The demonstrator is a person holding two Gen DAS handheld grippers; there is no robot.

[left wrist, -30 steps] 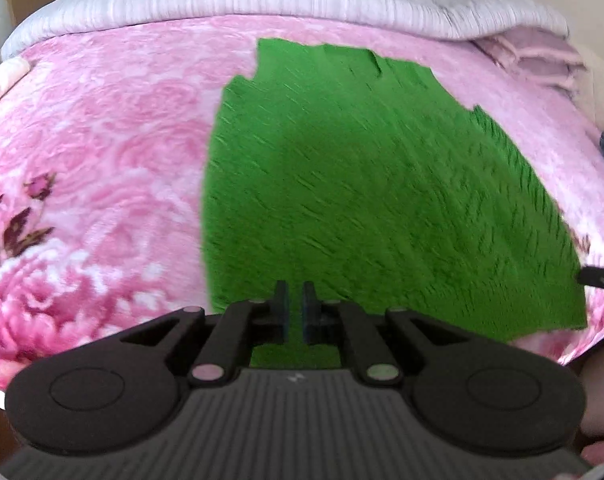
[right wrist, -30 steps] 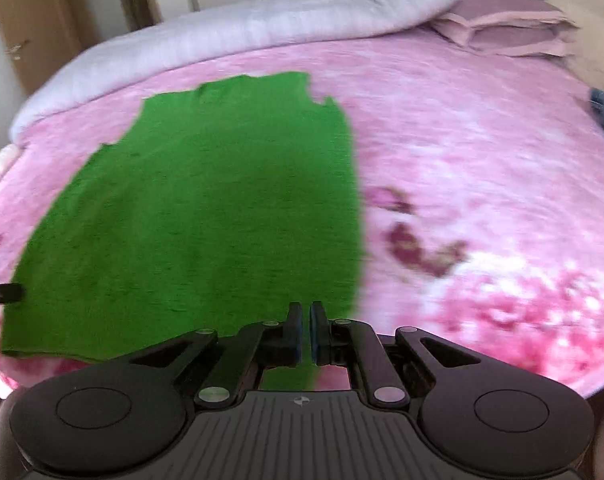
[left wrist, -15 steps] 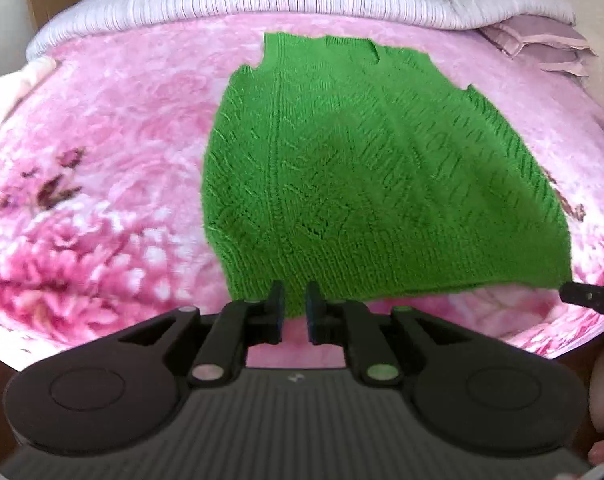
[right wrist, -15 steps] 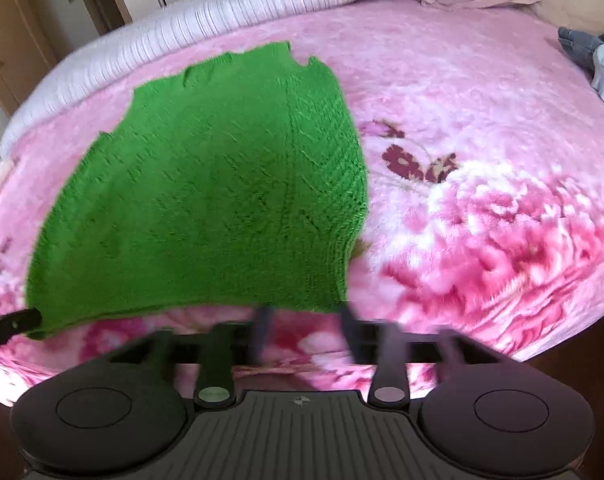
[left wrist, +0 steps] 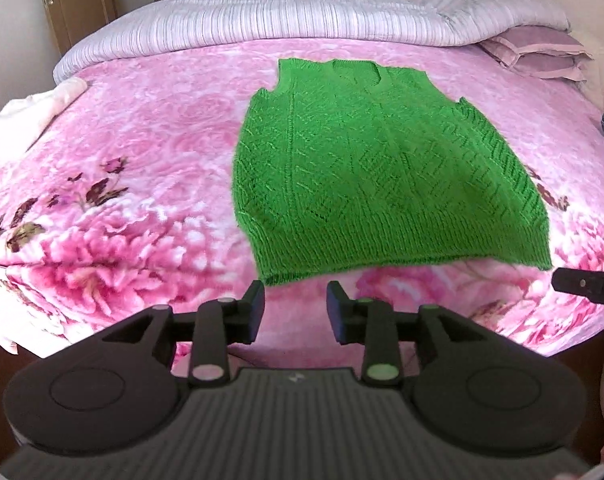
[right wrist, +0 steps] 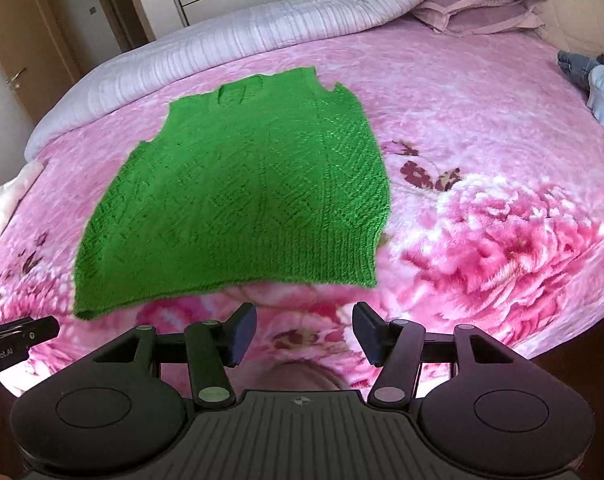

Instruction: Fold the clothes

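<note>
A green knitted sleeveless sweater [left wrist: 378,176] [right wrist: 242,204] lies flat on the pink floral bedspread [left wrist: 122,184] [right wrist: 482,160], neck away from me and hem nearest. My left gripper [left wrist: 295,312] is open, just short of the hem's left corner, with nothing between its fingers. My right gripper [right wrist: 304,330] is open too, wider, a little back from the hem near its right corner. Each view shows the tip of the other gripper at its edge: the right one [left wrist: 586,288] and the left one [right wrist: 18,336].
A rolled striped lilac duvet [left wrist: 294,20] runs along the far side of the bed, with mauve pillows [right wrist: 478,8] at the far right. Blue clothes [right wrist: 590,76] lie at the right edge, a pale cloth [left wrist: 34,108] at the left. Wooden doors [right wrist: 18,40] stand behind.
Both grippers were shut on the sweater's hem a second ago. They have opened, let it go and drawn back, and the sweater now lies flat on the bed.
</note>
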